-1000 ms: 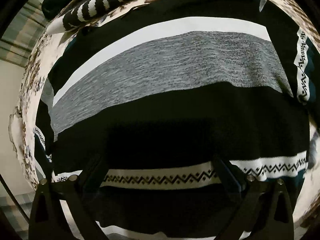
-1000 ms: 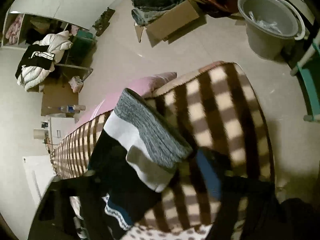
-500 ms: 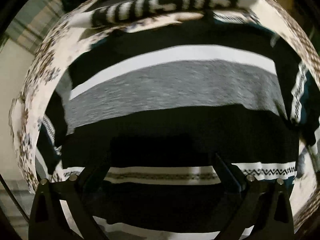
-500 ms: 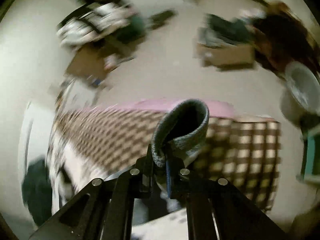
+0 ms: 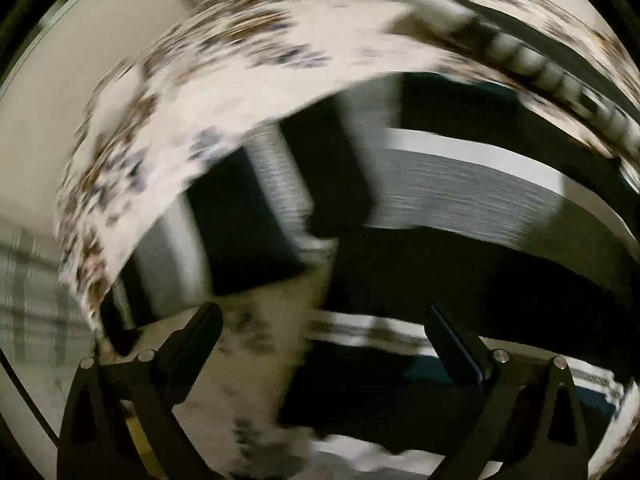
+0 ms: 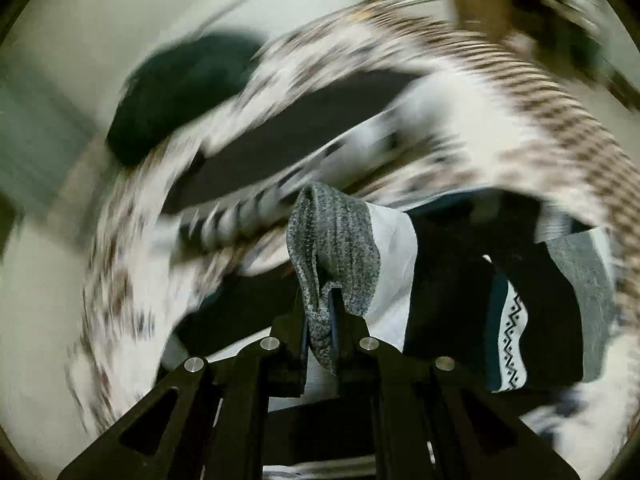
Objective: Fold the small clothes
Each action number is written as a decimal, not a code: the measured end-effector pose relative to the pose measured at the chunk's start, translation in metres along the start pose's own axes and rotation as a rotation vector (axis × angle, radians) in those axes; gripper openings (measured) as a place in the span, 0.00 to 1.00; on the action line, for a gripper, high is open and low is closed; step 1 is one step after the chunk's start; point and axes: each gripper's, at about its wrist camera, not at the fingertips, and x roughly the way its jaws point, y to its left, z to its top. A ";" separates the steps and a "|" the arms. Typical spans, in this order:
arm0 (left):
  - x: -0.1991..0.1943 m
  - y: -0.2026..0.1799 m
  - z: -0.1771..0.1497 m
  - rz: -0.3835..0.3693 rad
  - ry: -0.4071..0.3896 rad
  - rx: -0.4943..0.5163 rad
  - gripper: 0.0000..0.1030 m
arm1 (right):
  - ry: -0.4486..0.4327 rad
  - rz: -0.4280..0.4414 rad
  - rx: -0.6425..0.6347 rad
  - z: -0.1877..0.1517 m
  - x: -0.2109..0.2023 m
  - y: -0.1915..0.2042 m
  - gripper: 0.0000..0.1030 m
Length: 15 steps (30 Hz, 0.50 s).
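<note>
Across a floral-print bedspread (image 5: 248, 80), a black, grey and white striped sweater (image 5: 460, 200) lies partly folded, one sleeve (image 5: 320, 184) crossing its body; the rest of the fold appears unfinished. Nearer, the left gripper (image 5: 320, 344) hangs with jaws wide and empty above the hem. Only the right wrist view shows the right gripper (image 6: 322, 320) clamped on the grey cuff (image 6: 332, 248) and a dark garment (image 6: 180, 88) far left.

sweater (image 6: 448, 280) on bedspread (image 6: 500, 152), its cuff (image 6: 332, 248) between right tool (image 6: 320, 320) fingers
</note>
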 end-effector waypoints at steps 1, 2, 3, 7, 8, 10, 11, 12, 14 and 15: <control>0.005 0.016 0.000 0.014 0.006 -0.032 1.00 | 0.029 -0.008 -0.055 -0.012 0.022 0.028 0.09; 0.011 0.034 0.001 0.027 0.015 -0.064 1.00 | 0.054 -0.011 -0.090 -0.023 0.038 0.048 0.09; 0.018 0.049 0.001 0.038 0.025 -0.088 1.00 | 0.083 -0.021 -0.128 -0.034 0.055 0.069 0.09; 0.039 0.093 0.001 0.070 0.056 -0.159 1.00 | 0.135 -0.047 -0.223 -0.049 0.095 0.114 0.09; 0.041 0.097 -0.001 0.074 0.058 -0.171 1.00 | 0.141 -0.056 -0.246 -0.055 0.101 0.124 0.09; 0.048 0.111 -0.002 0.076 0.067 -0.202 1.00 | 0.154 -0.069 -0.276 -0.066 0.111 0.139 0.09; 0.051 0.118 -0.001 0.077 0.072 -0.215 1.00 | 0.163 -0.071 -0.284 -0.066 0.119 0.144 0.09; 0.053 0.122 -0.002 0.077 0.076 -0.224 1.00 | 0.170 -0.079 -0.296 -0.071 0.124 0.151 0.09; 0.059 0.135 -0.002 0.072 0.083 -0.246 1.00 | 0.179 -0.091 -0.318 -0.073 0.130 0.165 0.09; 0.060 0.139 -0.003 0.069 0.089 -0.256 1.00 | 0.189 -0.099 -0.336 -0.073 0.129 0.171 0.09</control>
